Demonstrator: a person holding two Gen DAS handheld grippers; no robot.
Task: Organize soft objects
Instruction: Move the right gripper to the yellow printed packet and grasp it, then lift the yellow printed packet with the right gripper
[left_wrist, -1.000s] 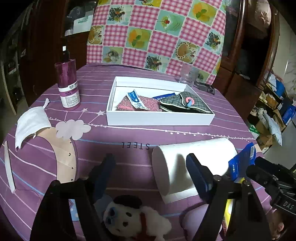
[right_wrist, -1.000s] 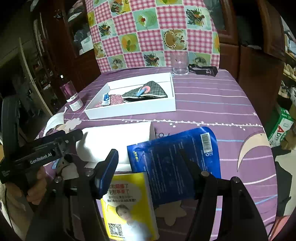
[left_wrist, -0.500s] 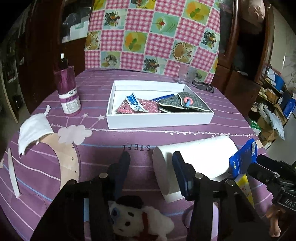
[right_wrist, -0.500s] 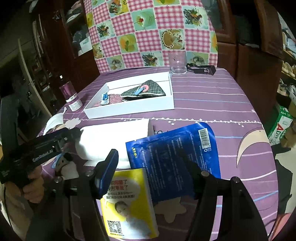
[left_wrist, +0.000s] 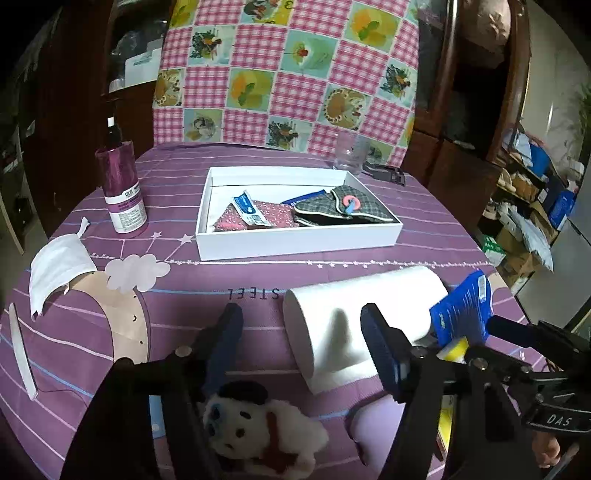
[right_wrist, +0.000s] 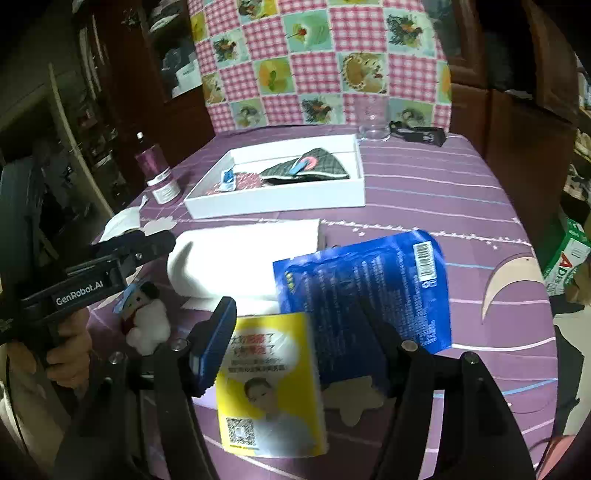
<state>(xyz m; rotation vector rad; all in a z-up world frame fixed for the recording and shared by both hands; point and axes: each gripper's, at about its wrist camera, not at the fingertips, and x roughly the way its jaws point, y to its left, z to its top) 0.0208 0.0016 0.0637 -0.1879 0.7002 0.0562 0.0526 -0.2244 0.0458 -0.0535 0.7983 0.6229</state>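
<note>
My left gripper (left_wrist: 301, 336) is open over the purple tablecloth, just above a white plush toy (left_wrist: 258, 428) and beside a white paper roll (left_wrist: 354, 317). My right gripper (right_wrist: 299, 321) is open, its jaws standing either side of a blue packet (right_wrist: 369, 284) and a yellow tissue pack (right_wrist: 273, 384), gripping neither. A white box (left_wrist: 295, 240) farther back holds a plaid pouch (left_wrist: 343, 206), a pink cloth (left_wrist: 255, 218) and a small sachet. A white face mask (left_wrist: 55, 266) lies at the left. The plush (right_wrist: 147, 317) and the left gripper (right_wrist: 147, 243) also show in the right wrist view.
A purple bottle (left_wrist: 123, 192) stands left of the box. A clear glass (left_wrist: 349, 153) and a black clip (left_wrist: 388, 173) sit behind it. A checked cloth (left_wrist: 288, 70) hangs at the back. The table edge (right_wrist: 546, 332) drops off at the right.
My left gripper's jaws closed narrower half a second ago and have opened wide again. The right gripper has edged slightly over the packets, staying open.
</note>
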